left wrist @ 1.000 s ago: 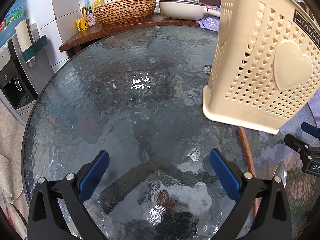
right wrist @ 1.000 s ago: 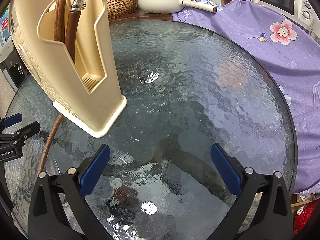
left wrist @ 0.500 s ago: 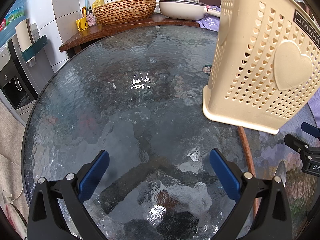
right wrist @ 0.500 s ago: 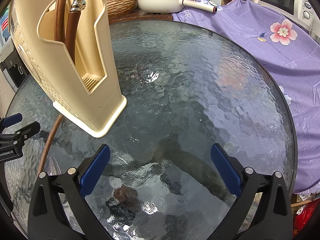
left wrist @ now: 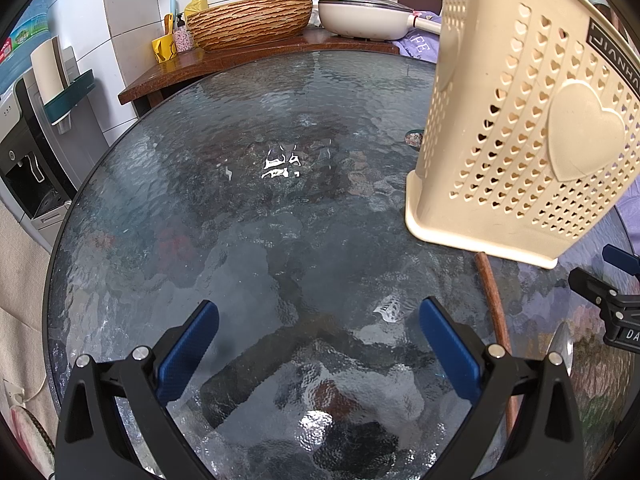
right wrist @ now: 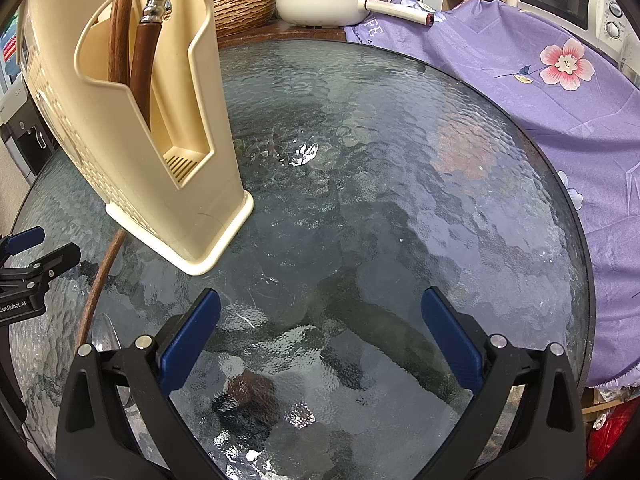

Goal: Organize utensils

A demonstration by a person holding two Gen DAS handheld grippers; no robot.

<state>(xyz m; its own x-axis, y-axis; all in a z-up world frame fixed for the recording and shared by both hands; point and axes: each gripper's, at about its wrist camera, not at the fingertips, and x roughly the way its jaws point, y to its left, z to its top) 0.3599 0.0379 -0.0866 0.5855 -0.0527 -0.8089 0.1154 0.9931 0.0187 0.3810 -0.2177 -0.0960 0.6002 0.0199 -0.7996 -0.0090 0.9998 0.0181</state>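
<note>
Nothing has shifted over the last second: I keep my left gripper (left wrist: 318, 340) and right gripper (right wrist: 320, 338) wide and empty above the table's (left wrist: 248, 216) near edge. One wood-handled utensil (left wrist: 494, 312) lies loose beside the holder (right wrist: 132, 128), so sorting waits.

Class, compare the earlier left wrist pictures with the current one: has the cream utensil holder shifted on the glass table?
No. The utensil holder keeps its place against the woven basin and the table's bright glare spot.
</note>
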